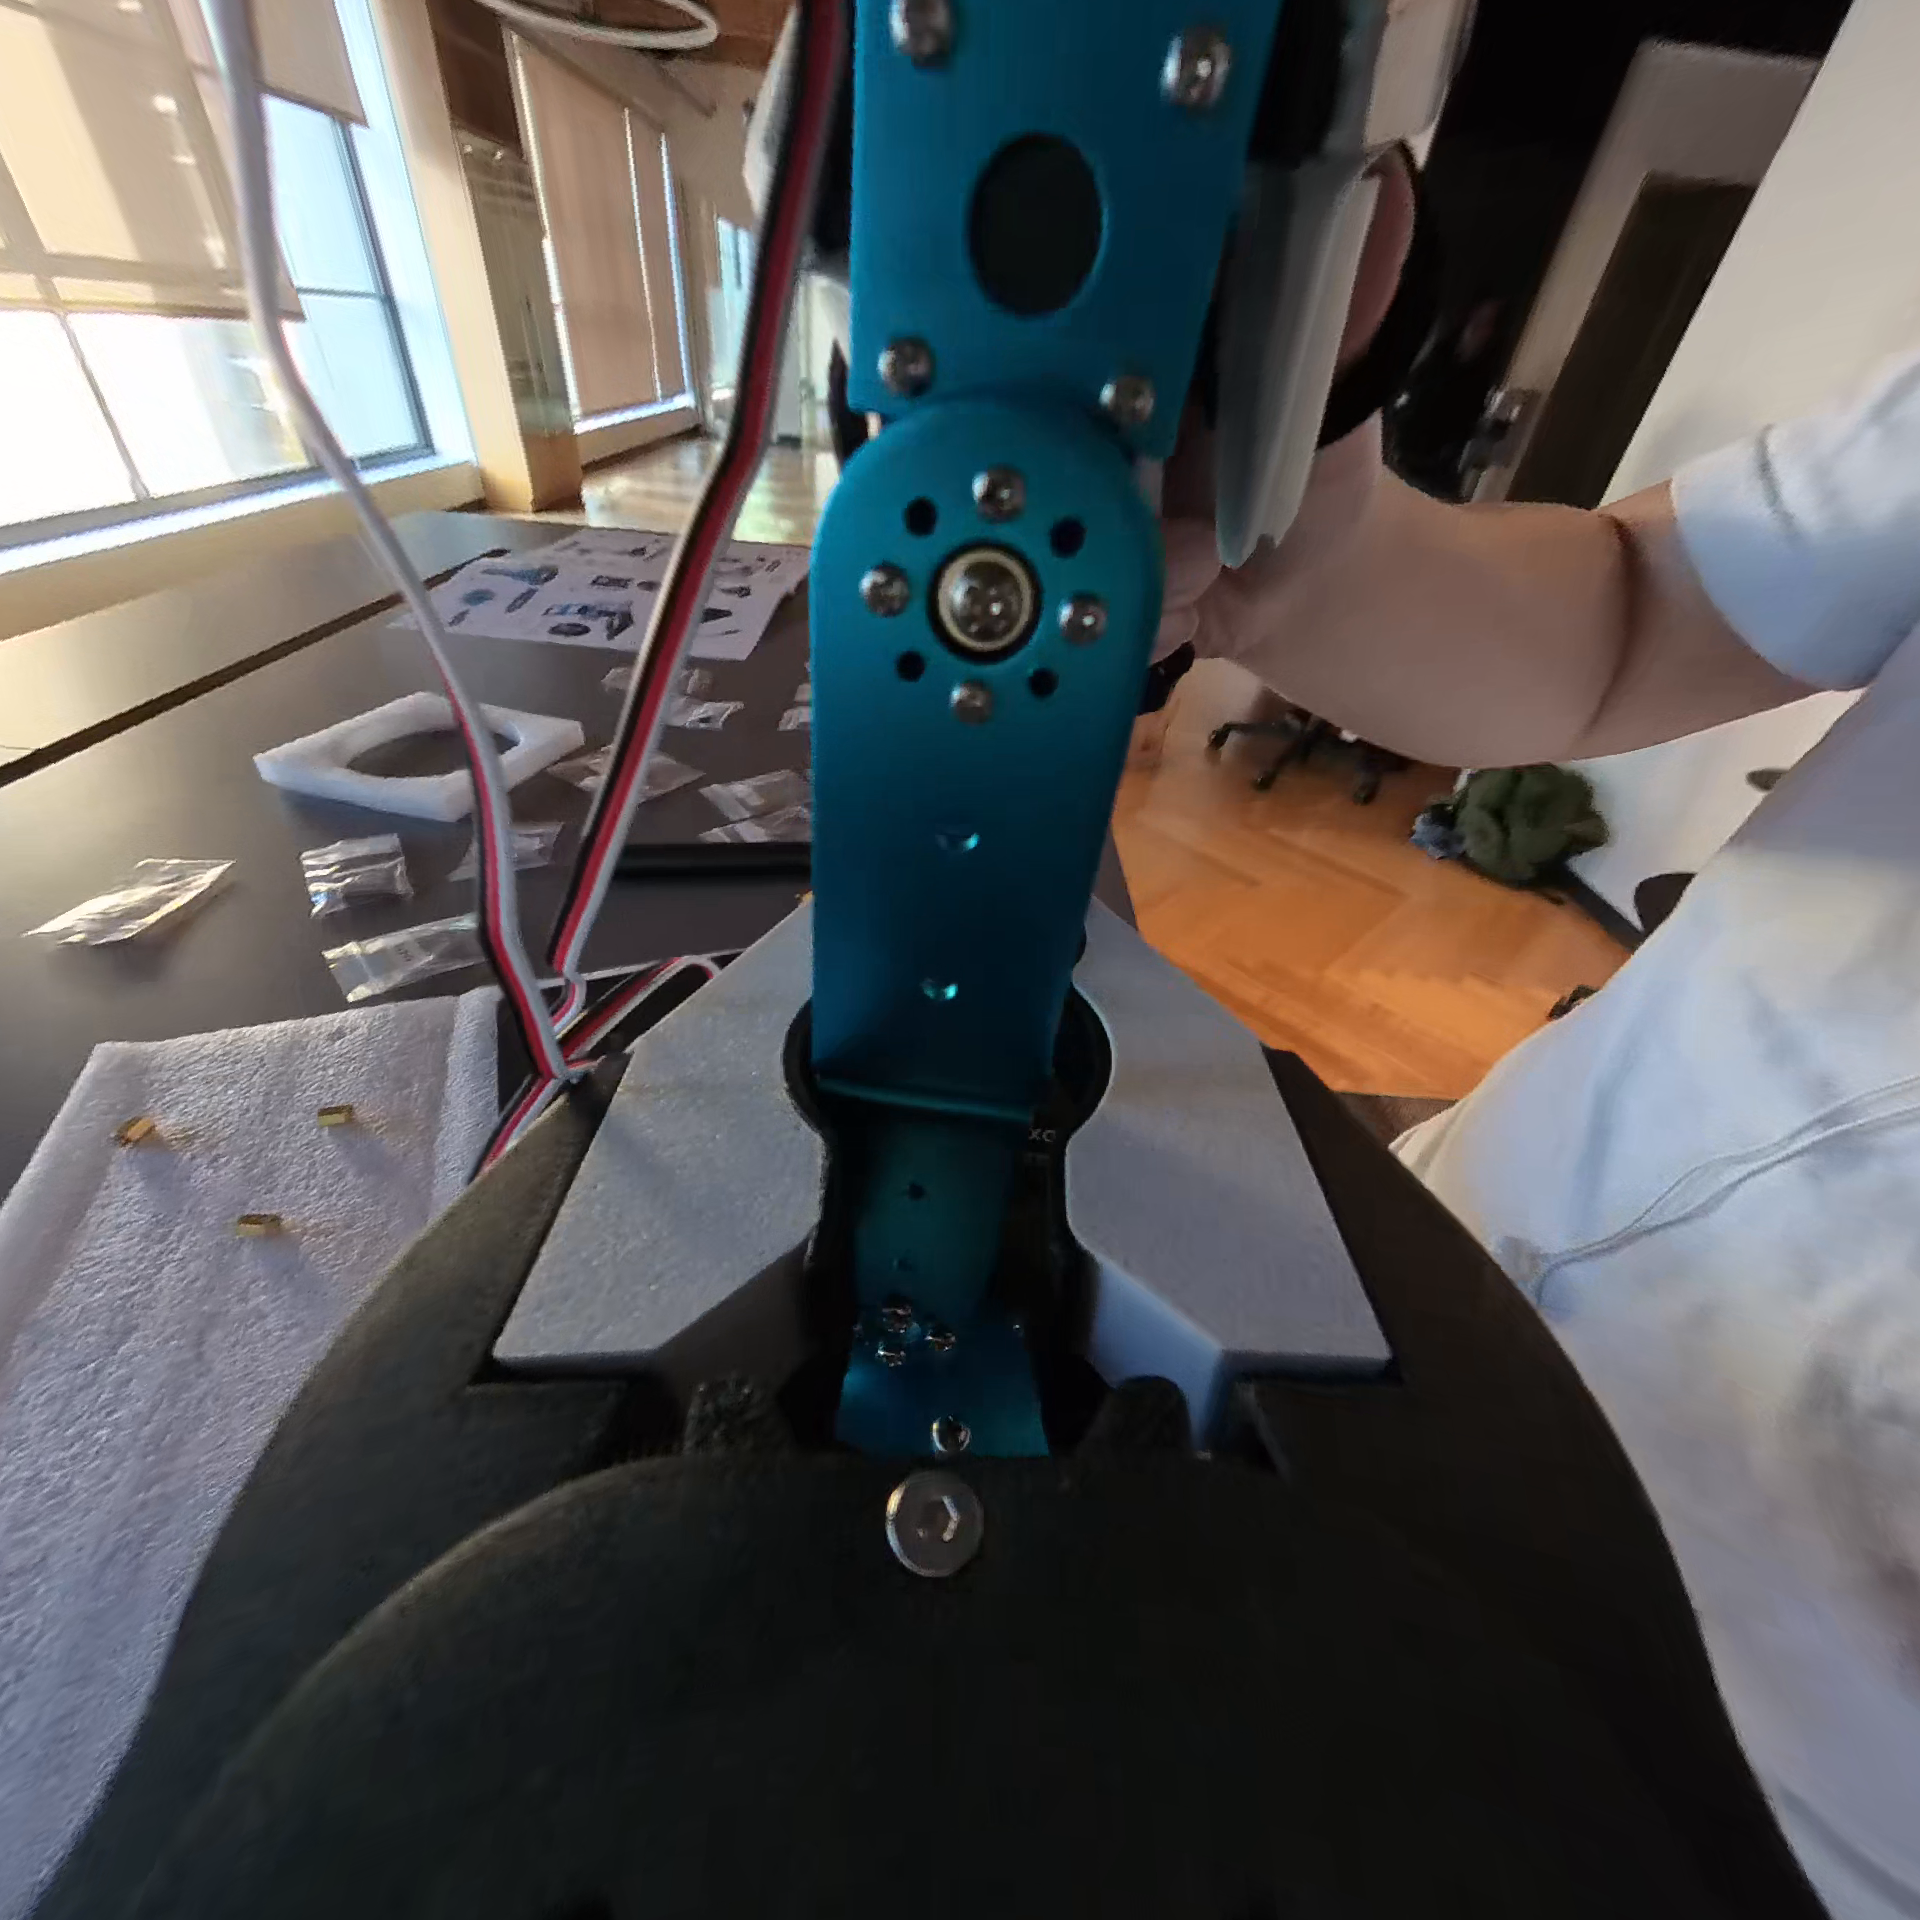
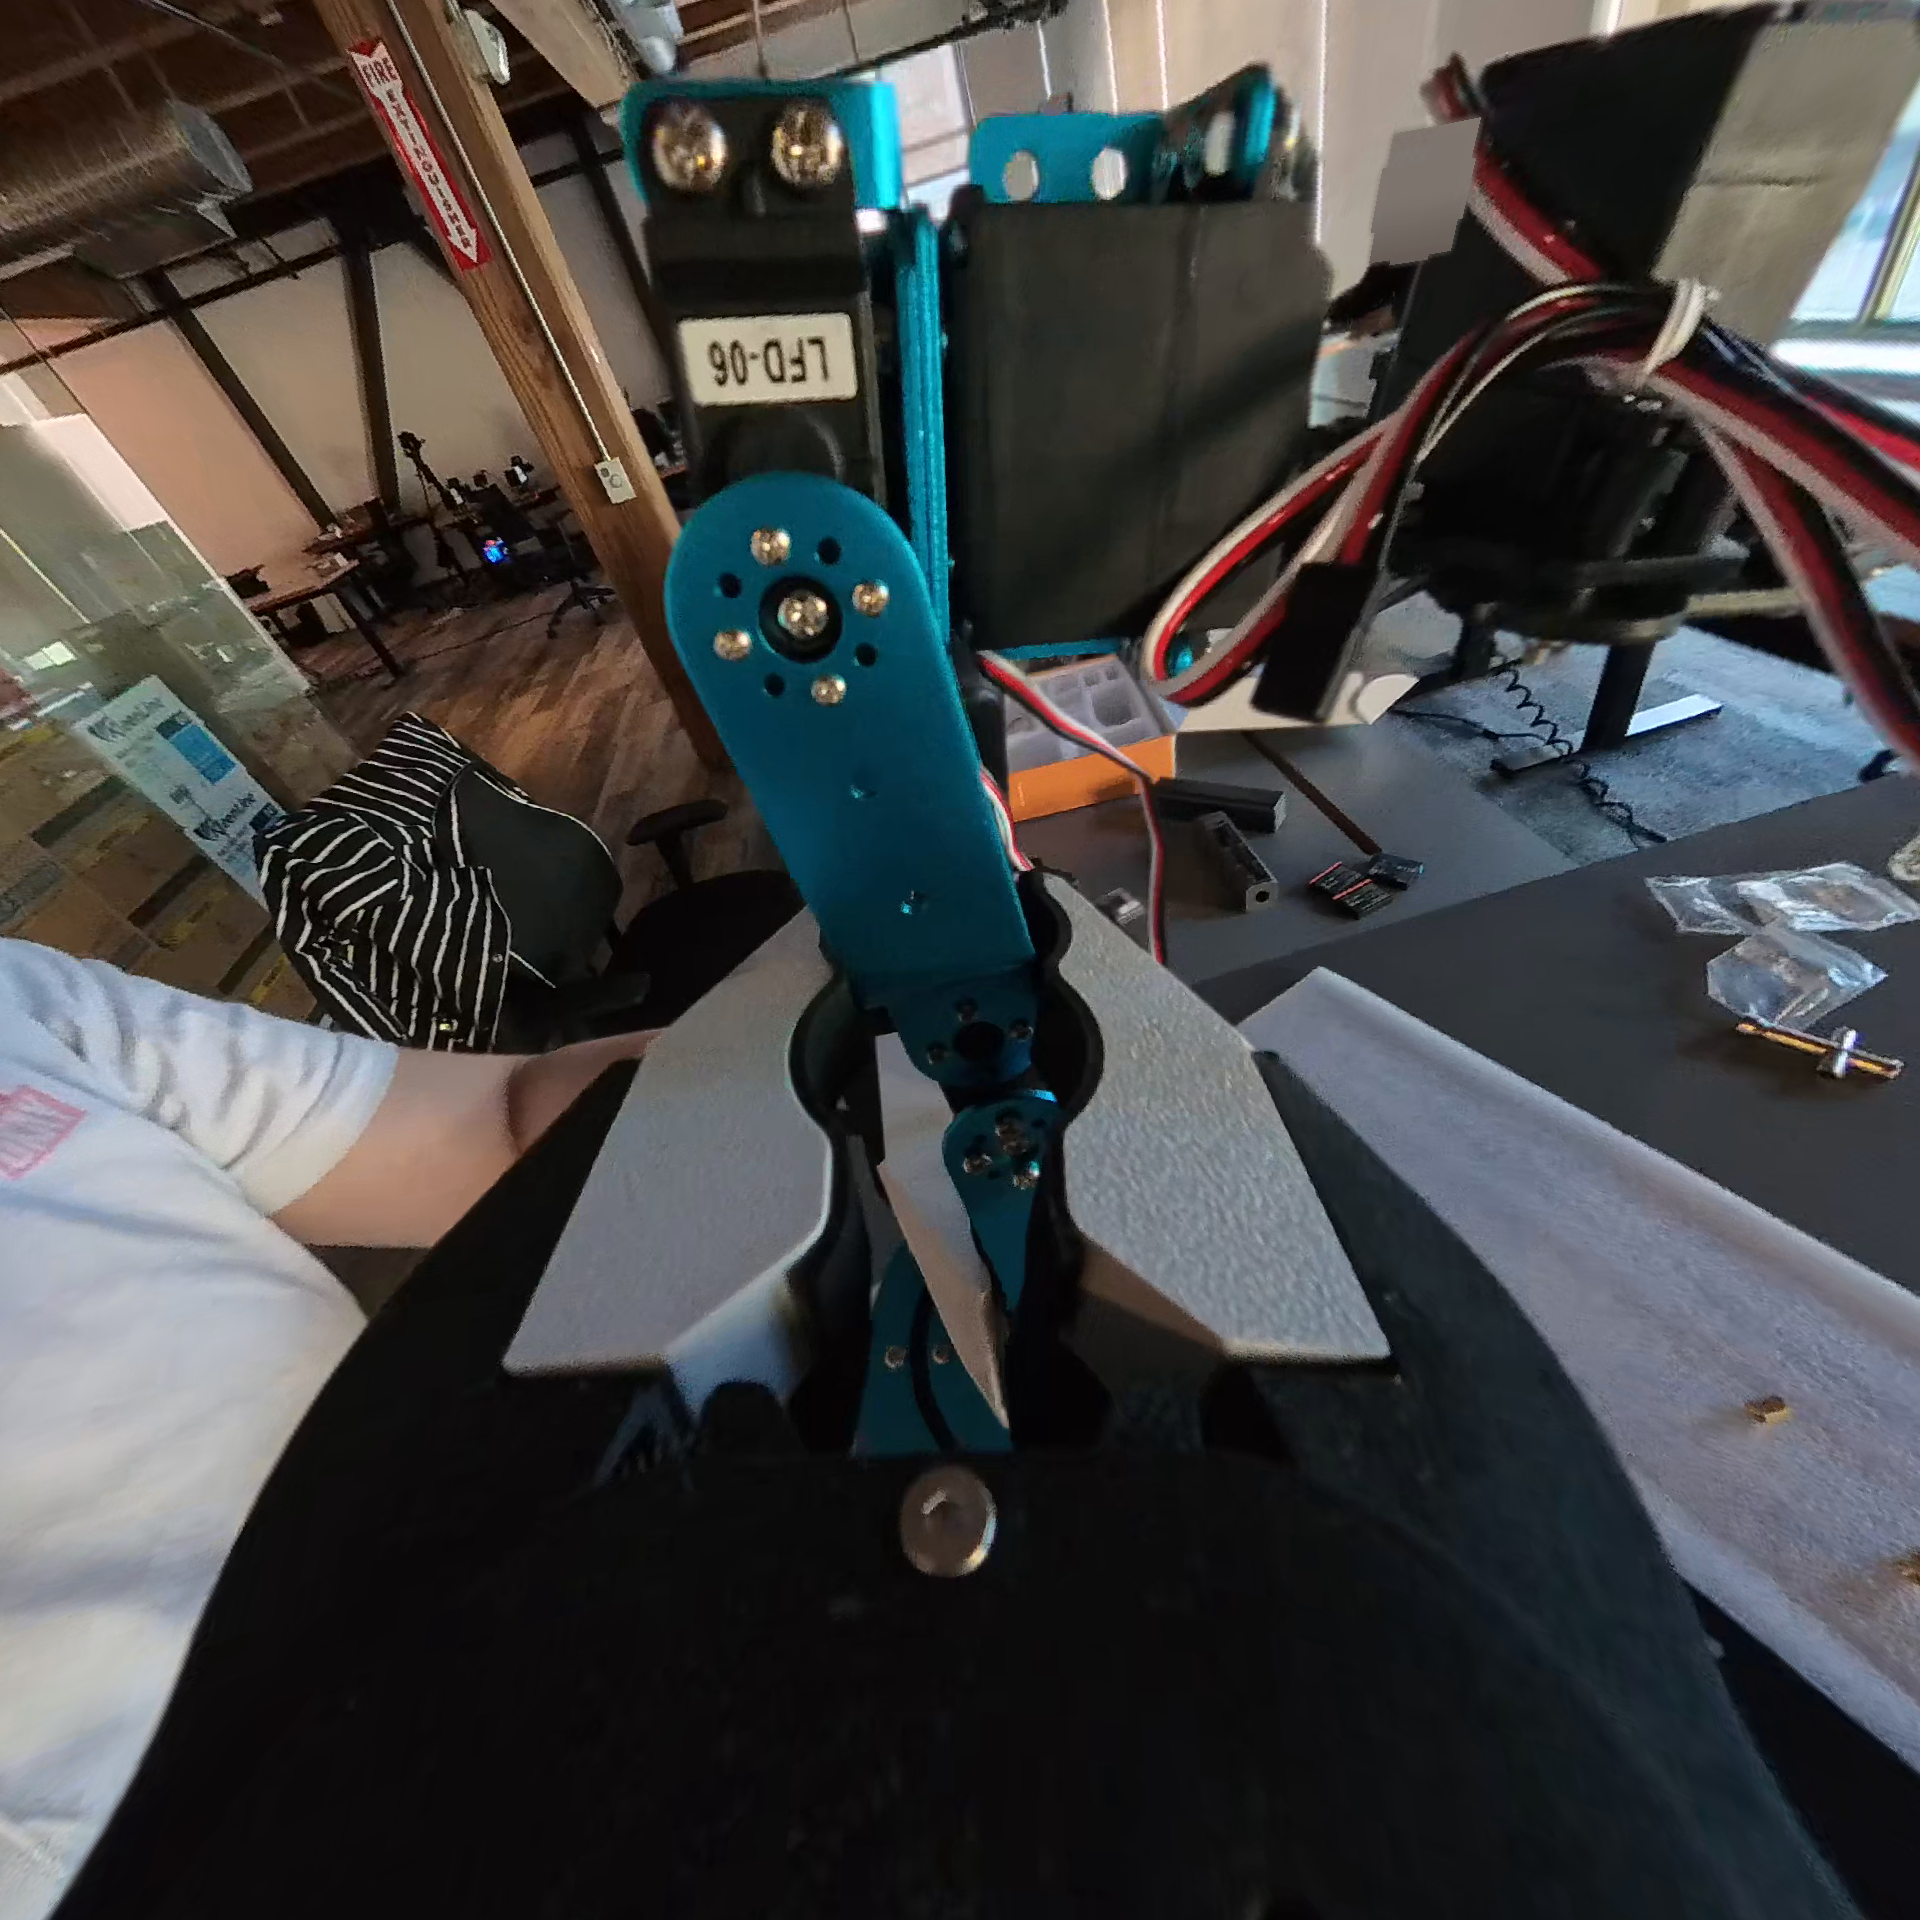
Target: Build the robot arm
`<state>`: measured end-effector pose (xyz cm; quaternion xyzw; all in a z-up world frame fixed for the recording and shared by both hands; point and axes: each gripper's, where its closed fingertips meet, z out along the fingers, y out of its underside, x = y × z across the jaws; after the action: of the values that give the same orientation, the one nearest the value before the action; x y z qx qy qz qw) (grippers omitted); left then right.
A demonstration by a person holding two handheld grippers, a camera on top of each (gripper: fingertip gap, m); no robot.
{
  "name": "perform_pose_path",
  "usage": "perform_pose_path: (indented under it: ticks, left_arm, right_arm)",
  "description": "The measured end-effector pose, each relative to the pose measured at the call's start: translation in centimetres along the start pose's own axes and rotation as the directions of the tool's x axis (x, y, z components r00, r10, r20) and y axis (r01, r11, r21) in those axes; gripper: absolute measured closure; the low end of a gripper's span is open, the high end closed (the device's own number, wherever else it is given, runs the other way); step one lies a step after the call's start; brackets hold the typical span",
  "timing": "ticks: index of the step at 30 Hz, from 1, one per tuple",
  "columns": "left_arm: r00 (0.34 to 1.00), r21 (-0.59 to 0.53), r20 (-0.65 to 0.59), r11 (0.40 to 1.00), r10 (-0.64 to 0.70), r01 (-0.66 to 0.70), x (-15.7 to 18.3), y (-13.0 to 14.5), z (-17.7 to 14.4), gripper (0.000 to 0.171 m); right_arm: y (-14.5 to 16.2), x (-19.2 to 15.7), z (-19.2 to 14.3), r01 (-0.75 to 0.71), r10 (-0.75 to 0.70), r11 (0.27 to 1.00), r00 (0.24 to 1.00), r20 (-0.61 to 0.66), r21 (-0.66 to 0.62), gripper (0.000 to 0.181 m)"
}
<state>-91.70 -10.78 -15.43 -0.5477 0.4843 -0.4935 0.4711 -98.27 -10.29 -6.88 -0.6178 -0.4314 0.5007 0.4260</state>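
A small blue metal robot arm [image 1: 977, 727] of screwed brackets and black servos stands up in front of me. My left gripper [image 1: 951, 935] is shut on its lower blue bracket, with the grey pads [image 1: 686, 1174] on either side. My right gripper [image 2: 940, 935] is shut on a blue bracket [image 2: 831, 727] of the same arm, below a black servo [image 2: 764, 343] with a white label. In the left wrist view the right gripper's grey finger [image 1: 1262, 416] and the person's hand [image 1: 1382, 634] show at the upper right. Red, black and white servo cables [image 1: 665, 665] hang from the arm.
A white foam mat [image 1: 208, 1299] with small brass standoffs [image 1: 258, 1226] lies on the black table [image 1: 156, 810]. Small plastic parts bags [image 1: 353, 873], a white foam frame [image 1: 416, 758] and a printed sheet [image 1: 603, 592] lie farther off. An orange parts box [image 2: 1091, 748] and a cable bundle [image 2: 1558, 395] show in the right wrist view.
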Motion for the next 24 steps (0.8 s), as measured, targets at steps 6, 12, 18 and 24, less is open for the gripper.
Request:
perform_pose_path:
  ticks: [6,12,18,24]
  left_arm:
    - [1.000,-0.001,0.008,1.000,0.001,0.000,0.0,0.0,-0.1,0.136]
    - [1.000,-0.010,0.019,1.000,0.008,-0.008,0.0,0.1,0.1,0.137]
    - [1.000,-0.022,0.007,1.000,0.004,-0.004,0.0,0.3,0.7,0.138]
    - [1.000,0.043,0.014,0.999,0.013,-0.014,0.3,-0.4,0.3,0.130]
  right_arm:
    - [0.0,0.1,0.2,-0.069,0.069,0.997,0.998,-0.007,-0.023,0.153]
    - [0.1,0.0,-0.1,-0.092,0.092,0.996,0.996,-0.006,-0.015,0.152]
    - [-0.9,-0.7,-1.6,0.145,-0.143,0.989,0.987,0.069,-0.019,0.141]
    - [-2.2,-0.9,-4.4,0.246,-0.244,0.967,0.969,0.036,-0.062,0.134]
